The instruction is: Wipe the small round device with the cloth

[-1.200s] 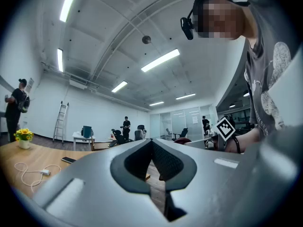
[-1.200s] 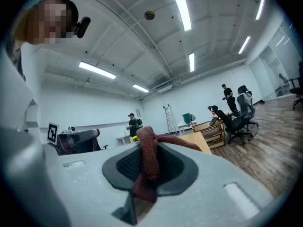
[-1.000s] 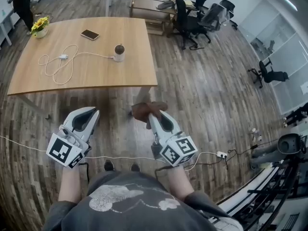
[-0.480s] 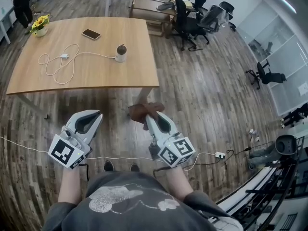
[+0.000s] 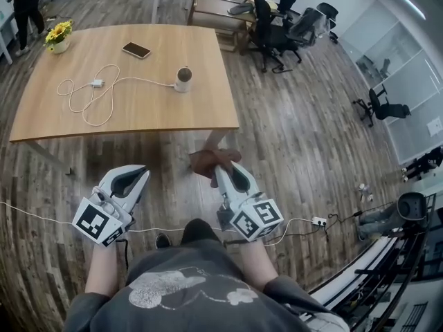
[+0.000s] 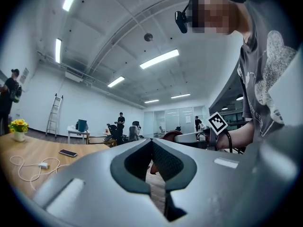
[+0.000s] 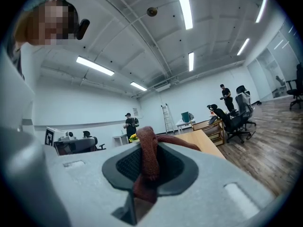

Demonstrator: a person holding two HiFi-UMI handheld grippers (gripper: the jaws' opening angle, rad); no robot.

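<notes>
R gripper point(image 5: 219, 173) clamped the brown cloth point(image 5: 211, 159), ready for wiping; L gripper point(image 5: 142, 173) closed on nothing, prob. spare. The small round device point(image 5: 183, 79) sat on the counter point(image 5: 152, 113), well apart from both.

Open floor point(image 5: 297, 151) from 1 to 4 o'clock. Straight ahead at 12, barred by the table point(image 5: 138, 120) edge, with a table leg point(image 5: 216, 141) just beyond the cloth point(image 5: 213, 159). Over the tabletop, free passage from the near edge to the small round device point(image 5: 183, 79). White cable point(image 5: 86, 102) looped at 10 o'clock, phone point(image 5: 136, 50) farther back at 11. Office chairs point(image 5: 277, 30) crowded past the far corner at 1.
</notes>
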